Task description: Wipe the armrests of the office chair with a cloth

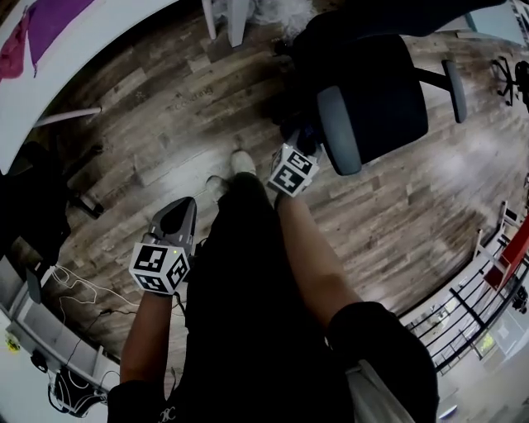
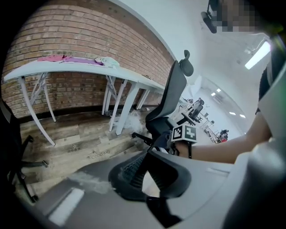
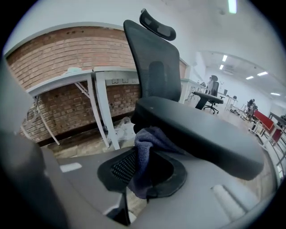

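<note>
The black office chair (image 1: 376,91) stands on the wood floor at upper right, with grey-padded armrests on either side (image 1: 339,130) (image 1: 455,89). My right gripper (image 1: 304,147) is shut on a blue-grey cloth (image 3: 145,154), which touches the near end of the closer armrest (image 3: 201,134). The chair's mesh back (image 3: 154,62) rises behind it. My left gripper (image 1: 178,216) hangs low at the left, away from the chair, shut with nothing in it (image 2: 147,156). From there I see the chair (image 2: 172,96) and the right gripper's marker cube (image 2: 184,133).
A white table (image 1: 74,66) with pink and purple cloths runs along the brick wall, its legs (image 1: 235,21) close to the chair. Another dark chair (image 1: 33,198) and loose cables (image 1: 83,289) are at the left. A white railing (image 1: 483,281) stands at the right.
</note>
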